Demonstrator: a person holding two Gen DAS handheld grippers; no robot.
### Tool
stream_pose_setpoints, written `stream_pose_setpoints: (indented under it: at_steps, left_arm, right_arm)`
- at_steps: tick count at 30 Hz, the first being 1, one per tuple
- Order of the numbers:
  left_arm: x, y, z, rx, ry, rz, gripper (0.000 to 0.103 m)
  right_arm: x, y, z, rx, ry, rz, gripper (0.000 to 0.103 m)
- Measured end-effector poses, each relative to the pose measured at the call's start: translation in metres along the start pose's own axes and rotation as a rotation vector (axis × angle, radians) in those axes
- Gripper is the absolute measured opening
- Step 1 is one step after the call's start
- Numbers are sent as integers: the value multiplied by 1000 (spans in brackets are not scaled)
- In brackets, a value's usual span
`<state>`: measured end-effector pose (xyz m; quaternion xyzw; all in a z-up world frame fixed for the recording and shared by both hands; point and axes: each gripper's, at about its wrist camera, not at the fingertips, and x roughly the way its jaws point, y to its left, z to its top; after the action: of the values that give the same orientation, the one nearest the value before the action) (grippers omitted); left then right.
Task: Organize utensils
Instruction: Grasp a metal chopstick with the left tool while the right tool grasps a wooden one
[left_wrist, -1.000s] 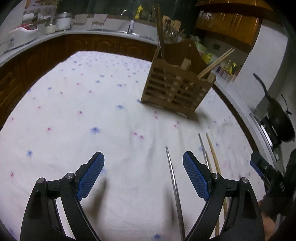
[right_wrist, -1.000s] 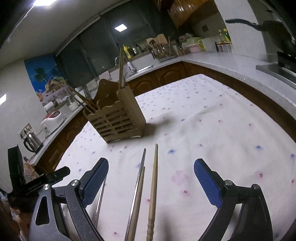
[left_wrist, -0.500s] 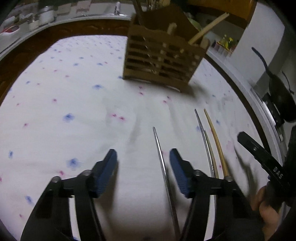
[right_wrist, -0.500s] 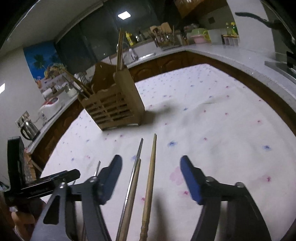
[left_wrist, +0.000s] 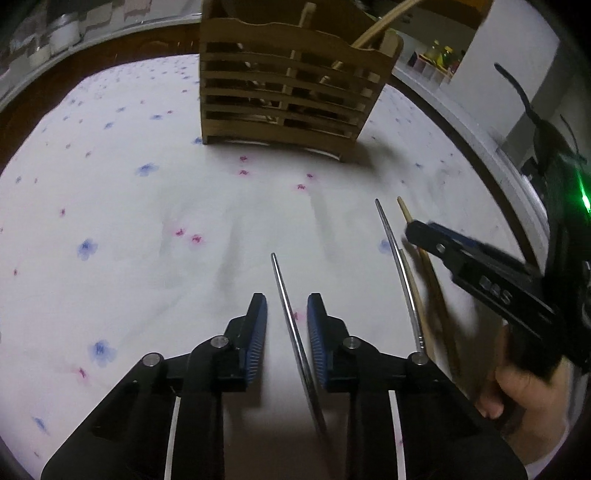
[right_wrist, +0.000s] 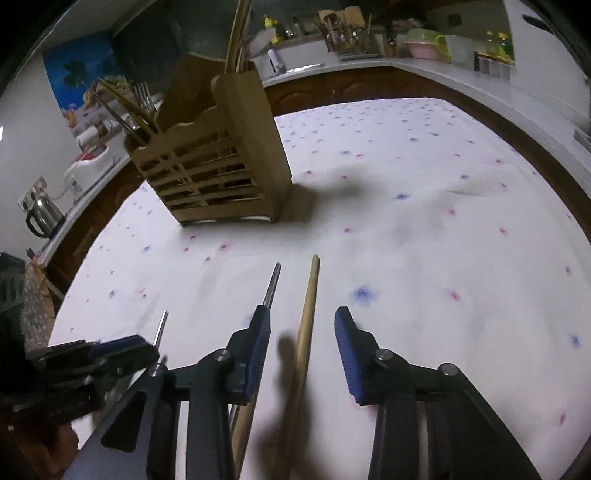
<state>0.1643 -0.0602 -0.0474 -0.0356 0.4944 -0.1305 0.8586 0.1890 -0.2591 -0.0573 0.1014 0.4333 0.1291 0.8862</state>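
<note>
while my left hand-held gripper (left_wrist: 287, 314) has just been closing around a metal chopstick (left_wrist: 286, 306) without touching it yet, my right hand-held gripper (right_wrist: 301, 325) has been closing too, still open around a wooden chopstick (right_wrist: 308, 299).

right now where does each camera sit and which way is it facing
Left wrist: on the left gripper, looking down its fingers at a metal chopstick between the closing jaws; the right gripper and hand show.
Right wrist: on the right gripper, jaws just closing around a wooden chopstick; the left gripper shows.
Shared: the wooden holder and floral tablecloth.
</note>
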Motion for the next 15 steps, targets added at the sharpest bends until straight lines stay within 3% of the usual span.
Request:
stream_pose_setpoints:
  at_steps: [3, 8, 10, 15]
  left_arm:
    - [2, -2, 0, 22, -8, 30, 8]
    - [4, -7, 1, 54, -28, 60, 6]
    - [5, -8, 2, 61, -31, 67, 6]
    - [-1, 8, 1, -6, -23, -6, 4]
  right_arm:
    - [12, 4, 6, -49, 8, -50, 26]
    - [16, 14, 6, -127, 11, -129, 9]
    - [16, 16, 6, -140, 12, -136, 7]
    - [3, 11, 2, -84, 0, -89, 6]
